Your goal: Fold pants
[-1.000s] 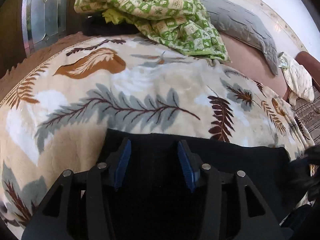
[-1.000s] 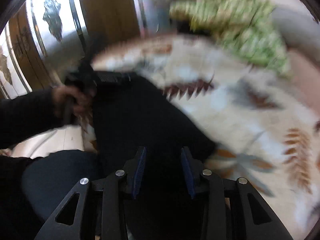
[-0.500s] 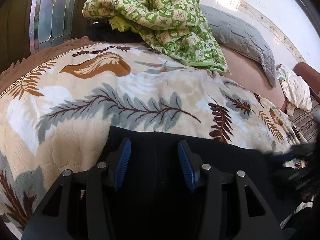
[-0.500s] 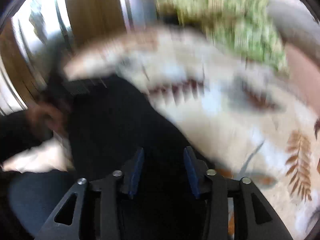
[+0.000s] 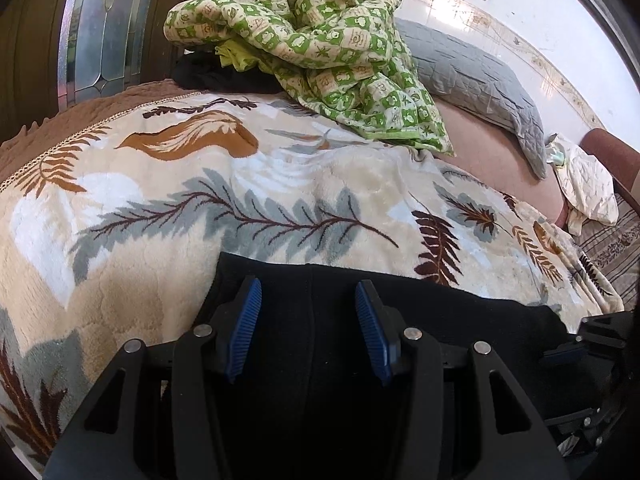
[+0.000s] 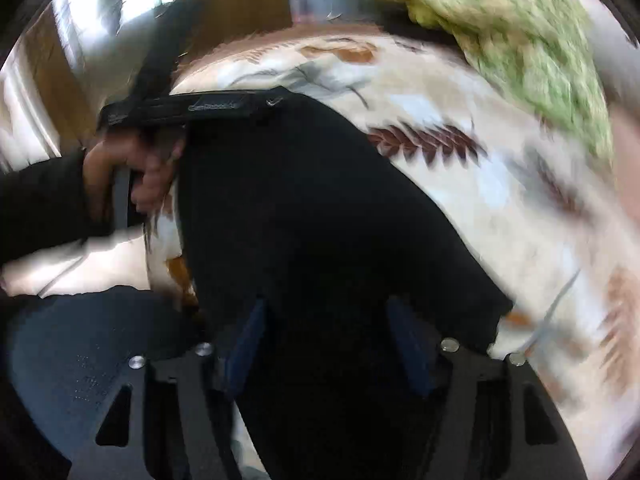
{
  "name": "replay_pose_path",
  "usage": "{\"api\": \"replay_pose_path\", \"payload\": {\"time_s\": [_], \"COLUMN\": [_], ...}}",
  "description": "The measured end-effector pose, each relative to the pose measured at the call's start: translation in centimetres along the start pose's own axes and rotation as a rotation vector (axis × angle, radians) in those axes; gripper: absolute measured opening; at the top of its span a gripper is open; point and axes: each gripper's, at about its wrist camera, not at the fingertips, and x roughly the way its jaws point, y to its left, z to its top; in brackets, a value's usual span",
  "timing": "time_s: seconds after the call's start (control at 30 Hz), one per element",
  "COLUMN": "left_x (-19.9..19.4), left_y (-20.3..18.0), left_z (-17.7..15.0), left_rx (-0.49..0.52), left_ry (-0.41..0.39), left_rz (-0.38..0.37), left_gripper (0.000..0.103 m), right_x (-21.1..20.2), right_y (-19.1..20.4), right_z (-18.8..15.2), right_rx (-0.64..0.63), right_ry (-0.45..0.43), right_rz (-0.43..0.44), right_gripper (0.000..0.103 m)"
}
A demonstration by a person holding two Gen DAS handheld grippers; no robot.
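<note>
My left gripper (image 5: 308, 328) hovers with jaws released over the black pants (image 5: 440, 320) on the leaf-print blanket (image 5: 240, 184); my right gripper (image 6: 326, 344), blurred, has jaws released too.

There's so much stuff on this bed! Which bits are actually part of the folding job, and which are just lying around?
Part of the job:
black pants
left hand-held gripper
right hand-held gripper

Just lying about:
green patterned quilt
grey pillow
leaf-print blanket under the pants
cream cloth
</note>
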Motion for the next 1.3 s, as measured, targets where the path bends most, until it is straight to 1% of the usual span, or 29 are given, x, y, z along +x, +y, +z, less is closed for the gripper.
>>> {"api": "replay_pose_path", "payload": {"time_s": [0.07, 0.13, 0.2, 0.3, 0.37, 0.4, 0.43, 0.47, 0.5, 0.53, 0.57, 0.6, 0.63, 0.7, 0.73, 0.77, 0.8, 0.83, 0.87, 0.9, 0.93, 1.0, 1.03, 1.1, 1.13, 1.2, 1.23, 1.27, 1.3], "left_x": [0.0, 0.0, 0.0, -0.5, -1.6, -2.3, -3.2, -3.9, -4.4, -4.6, -4.4, -4.1, -3.3, -1.3, 0.2, 1.9, 3.6, 5.1, 5.5, 5.9, 6.2, 6.0, 5.9, 5.9, 5.9, 5.8, 5.9, 6.3, 6.4], "left_y": [0.0, 0.0, 0.0, -0.3, -1.5, -2.3, -3.7, -5.4, -7.0, -9.6, -12.6, -14.6, -17.4, -21.8, -23.5, -24.6, -25.4, -25.6, -25.6, -25.4, -25.2, -25.5, -25.5, -25.5, -25.5, -25.5, -25.3, -26.0, -26.0], "left_z": [0.0, 0.0, 0.0, 0.4, 0.8, 1.0, 1.3, 1.5, 1.7, 1.9, 1.9, 1.9, 1.7, 1.0, 0.5, -0.1, -0.8, -1.6, -1.7, -1.5, -1.2, -1.2, -1.4, -1.5, -1.5, -1.6, -1.5, -1.9, -1.9], "left_rx": [0.000, 0.000, 0.000, 0.008, 0.051, 0.073, 0.104, 0.153, 0.208, 0.291, 0.381, 0.437, 0.516, 0.631, 0.671, 0.690, 0.707, 0.731, 0.733, 0.721, 0.695, 0.722, 0.735, 0.720, 0.713, 0.714, 0.707, 0.700, 0.692], "left_ry": [-0.002, -0.003, -0.004, 0.003, 0.022, 0.023, 0.023, 0.028, 0.040, 0.074, 0.126, 0.167, 0.227, 0.296, 0.359, 0.425, 0.487, 0.528, 0.511, 0.523, 0.537, 0.526, 0.517, 0.516, 0.514, 0.507, 0.506, 0.505, 0.501], "left_rz": [0.000, 0.000, 0.000, 0.015, 0.043, 0.020, -0.028, -0.082, -0.130, -0.196, -0.262, -0.298, -0.334, -0.330, -0.349, -0.367, -0.360, -0.340, -0.355, -0.362, -0.364, -0.346, -0.337, -0.337, -0.338, -0.337, -0.339, -0.339, -0.339], "left_gripper": [0.048, 0.048, 0.048, 0.048, 0.049, 0.049, 0.050, 0.051, 0.052, 0.054, 0.055, 0.056, 0.056, 0.056, 0.056, 0.056, 0.056, 0.062, 0.069, 0.070, 0.070, 0.071, 0.071, 0.072, 0.072, 0.074, 0.075, 0.076, 0.076], "right_x": [0.7, 1.0, 0.2, -2.6, -5.1, -6.3, -7.3, -8.6, -9.6, -10.6, -11.5, -12.1, -12.4, -12.5, -11.9, -11.8, -10.3, -9.1, -7.0, -5.4, -5.1, -5.5, -5.4, -5.6, -6.2, -7.4, -7.6, -7.4, -5.8], "right_y": [1.1, 1.2, 0.7, -0.9, -2.2, -3.0, -3.7, -4.5, -5.3, -5.9, -6.4, -6.7, -6.8, -6.8, -6.5, -7.0, -7.1, -7.6, -8.4, -8.8, -8.9, -9.0, -8.7, -8.1, -7.8, -7.0, -6.6, -6.7, -7.2], "right_z": [-0.1, -0.2, -0.9, -3.8, -7.5, -9.6, -11.2, -13.5, -15.1, -17.2, -19.1, -20.2, -21.5, -22.7, -22.9, -22.7, -22.9, -23.2, -24.0, -25.0, -25.8, -25.7, -25.7, -25.3, -25.1, -25.6, -25.8, -26.2, -26.7], "right_rx": [-0.049, -0.021, 0.009, 0.080, 0.137, 0.170, 0.201, 0.253, 0.293, 0.348, 0.401, 0.435, 0.475, 0.512, 0.515, 0.508, 0.498, 0.501, 0.524, 0.533, 0.557, 0.584, 0.581, 0.557, 0.571, 0.621, 0.626, 0.633, 0.662], "right_ry": [0.007, 0.016, -0.008, -0.053, -0.075, -0.082, -0.090, -0.102, -0.111, -0.124, -0.144, -0.160, -0.184, -0.225, -0.250, -0.257, -0.250, -0.216, -0.129, -0.112, -0.199, -0.230, -0.228, -0.204, -0.213, -0.304, -0.328, -0.315, -0.235], "right_rz": [-0.029, -0.015, -0.027, -0.092, -0.155, -0.192, -0.223, -0.267, -0.300, -0.342, -0.374, -0.393, -0.411, -0.402, -0.382, -0.369, -0.345, -0.331, -0.319, -0.317, -0.301, -0.289, -0.295, -0.310, -0.318, -0.288, -0.276, -0.278, -0.297], "right_gripper": [0.063, 0.063, 0.064, 0.065, 0.066, 0.066, 0.066, 0.066, 0.066, 0.066, 0.066, 0.066, 0.066, 0.066, 0.066, 0.066, 0.070, 0.071, 0.072, 0.074, 0.075, 0.075, 0.075, 0.073, 0.073, 0.075, 0.075, 0.075, 0.077]}}
